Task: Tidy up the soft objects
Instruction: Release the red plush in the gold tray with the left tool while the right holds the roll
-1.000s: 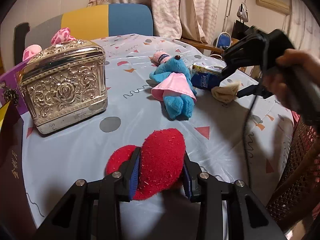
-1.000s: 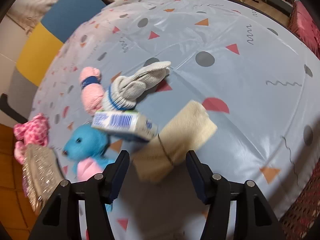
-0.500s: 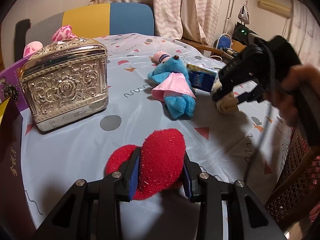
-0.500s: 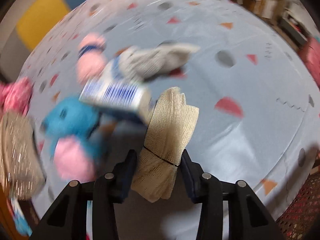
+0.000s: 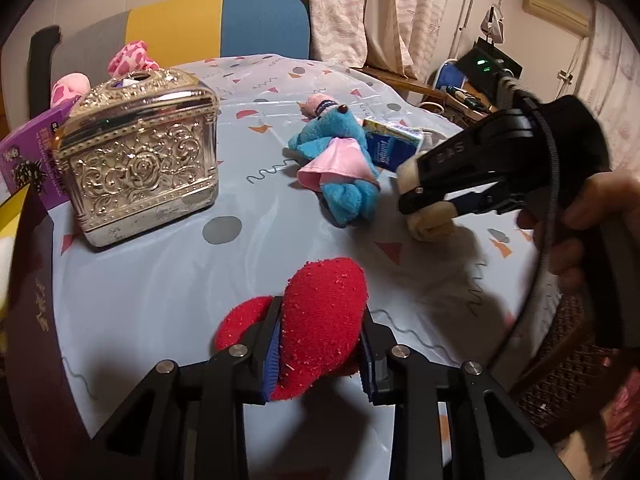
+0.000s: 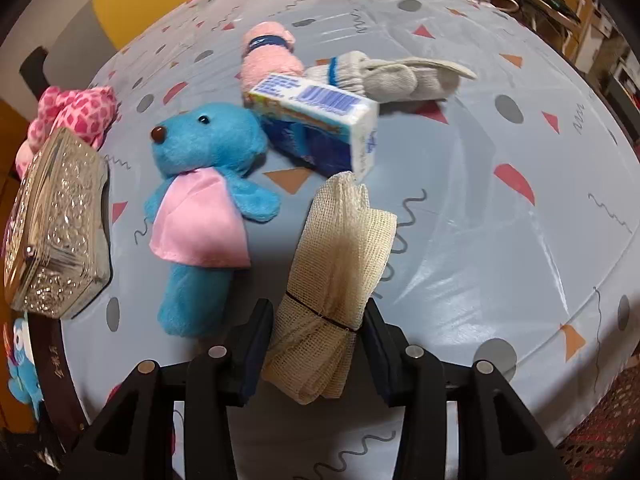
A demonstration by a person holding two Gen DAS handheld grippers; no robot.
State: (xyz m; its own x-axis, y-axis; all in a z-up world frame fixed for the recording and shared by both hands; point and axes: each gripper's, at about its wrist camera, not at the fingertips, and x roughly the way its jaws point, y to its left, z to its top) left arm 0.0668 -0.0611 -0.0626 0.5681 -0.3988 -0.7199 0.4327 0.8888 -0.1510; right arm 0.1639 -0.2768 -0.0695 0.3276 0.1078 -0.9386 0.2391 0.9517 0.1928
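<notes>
Right wrist view: right gripper [image 6: 316, 344] now clamped on cream mesh roll [image 6: 340, 256], lifted off tabletop [image 6: 500, 240]; ready for sorting. Left gripper [image 5: 320, 354] clamped on red sock [image 5: 320, 320].

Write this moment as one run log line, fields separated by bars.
left gripper: shut on red plush heart | right gripper: shut on beige mesh cloth bundle | table: blue plush toy, tissue pack

Glossy embossed metal box [image 5: 140, 160] (silvery), fuzzy red cloth heart [image 5: 320, 320].
</notes>
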